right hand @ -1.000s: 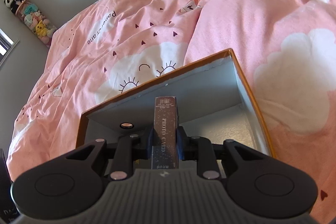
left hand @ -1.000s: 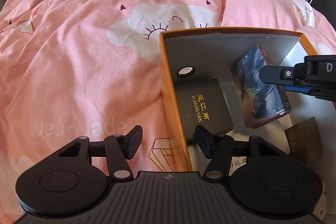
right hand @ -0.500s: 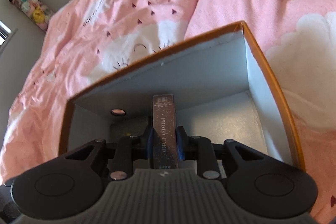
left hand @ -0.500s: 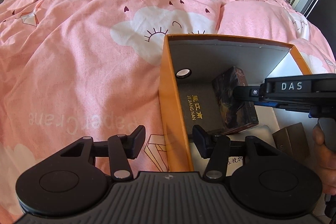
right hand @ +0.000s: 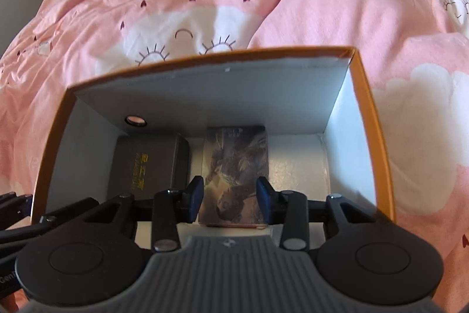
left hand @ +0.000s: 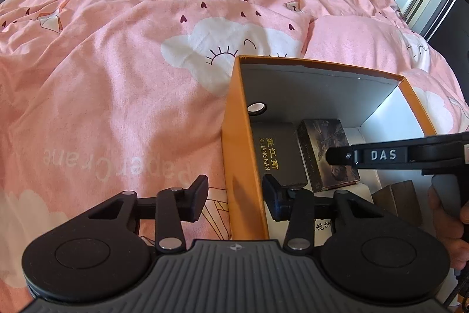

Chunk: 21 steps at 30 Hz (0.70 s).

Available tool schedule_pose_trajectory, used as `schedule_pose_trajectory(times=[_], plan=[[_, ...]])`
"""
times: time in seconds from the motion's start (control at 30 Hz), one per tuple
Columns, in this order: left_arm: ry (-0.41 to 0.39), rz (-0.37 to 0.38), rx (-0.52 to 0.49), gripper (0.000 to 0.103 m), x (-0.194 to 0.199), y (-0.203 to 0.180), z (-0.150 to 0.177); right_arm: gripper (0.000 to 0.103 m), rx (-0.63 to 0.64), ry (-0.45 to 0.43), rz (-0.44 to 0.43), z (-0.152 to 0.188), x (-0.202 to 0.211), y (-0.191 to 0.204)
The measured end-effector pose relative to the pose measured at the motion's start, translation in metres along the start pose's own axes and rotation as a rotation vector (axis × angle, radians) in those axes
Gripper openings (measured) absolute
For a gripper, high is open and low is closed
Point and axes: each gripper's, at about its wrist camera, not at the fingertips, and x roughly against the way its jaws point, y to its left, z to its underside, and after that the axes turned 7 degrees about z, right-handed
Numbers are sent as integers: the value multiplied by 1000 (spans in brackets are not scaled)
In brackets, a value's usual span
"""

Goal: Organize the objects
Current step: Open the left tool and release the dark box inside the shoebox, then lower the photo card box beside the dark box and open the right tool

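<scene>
We take the orange box (left hand: 243, 137) as our landmark; it sits on the pink bedspread (left hand: 117, 93), open at the top, grey walls inside. It looks like stiff card, light enough to skid on soft bedding, so we judge that bracing its near left wall is the sensible hold. The left gripper (left hand: 233, 197) straddles that very wall, one finger outside and one inside, its jaws closing with the wall between them (the pads do not yet seem to press on it).

Inside the box, against the left wall, lies the black carton (right hand: 149, 166) with gold lettering; it looks rigid and flat-sided, easy to pinch across its narrow faces. Just beside it, toward the middle of the box floor, lies the photo card box (right hand: 237, 166), flat on its broad face. We judge it light, stiff and slightly glossy, so it may slip; its long edges are the place to take hold. The right gripper (right hand: 230, 203) hangs over its near end, jaws opening, the pads standing clear of both sides, so it holds nothing.

The floor to the right of the photo card box is bare and offers room. At the near right of the box, a brown block (left hand: 395, 195) stands close to the person's hand (left hand: 445, 213). Smallest is the round finger hole (right hand: 135, 120) in the far wall.
</scene>
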Motion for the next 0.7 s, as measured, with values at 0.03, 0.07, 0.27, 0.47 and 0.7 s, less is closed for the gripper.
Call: schedule_pose_trajectory(times=[0.03, 0.07, 0.27, 0.47, 0.7], plan=[[-3, 0, 4, 46, 0, 1, 0, 43, 6, -3, 6, 1, 0, 1], [-4, 1, 8, 44, 1, 1, 0, 43, 14, -5, 14, 1, -1, 3], [-23, 25, 12, 43, 5, 0, 4, 34, 0, 16, -17, 0, -3, 7], [-33, 44, 13, 42, 9, -2, 6, 34, 25, 9, -3, 3, 0, 24], [-38, 59, 25, 42, 10, -1, 6, 62, 11, 4, 94, 0, -3, 10]])
